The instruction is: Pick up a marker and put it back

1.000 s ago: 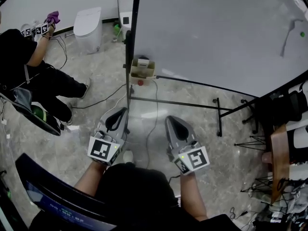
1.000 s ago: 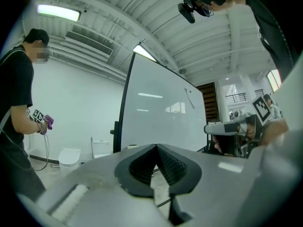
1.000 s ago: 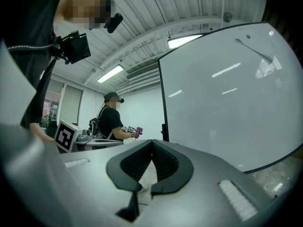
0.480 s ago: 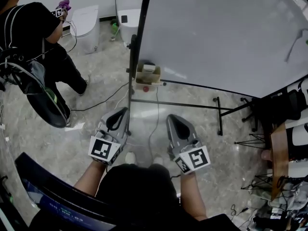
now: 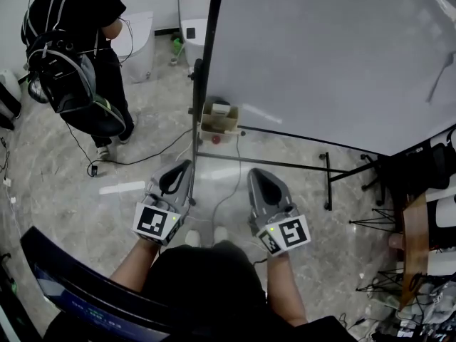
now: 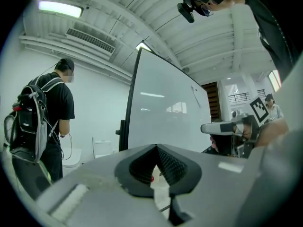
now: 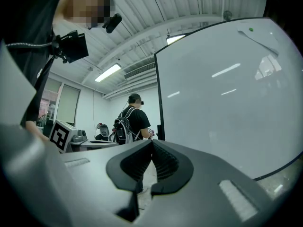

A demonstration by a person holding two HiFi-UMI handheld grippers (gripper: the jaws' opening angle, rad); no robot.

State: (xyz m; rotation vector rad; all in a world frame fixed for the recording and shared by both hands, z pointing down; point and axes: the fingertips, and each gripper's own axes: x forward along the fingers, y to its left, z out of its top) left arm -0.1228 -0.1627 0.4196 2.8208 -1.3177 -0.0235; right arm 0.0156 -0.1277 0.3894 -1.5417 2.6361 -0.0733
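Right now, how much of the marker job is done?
Nothing looks done yet. In hand: nothing. The left gripper and the right gripper are both shut and empty, held over the floor in front of the whiteboard. I cannot make out a marker for sure. Left to do: reach a marker, grip it, lift it, then put it back.

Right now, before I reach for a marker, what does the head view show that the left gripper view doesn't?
Only the head view: the floor cable and the black tripods at right. Only the left gripper view: the ceiling light. Both: the whiteboard, the person with a backpack, and the left gripper, jaws shut on nothing.
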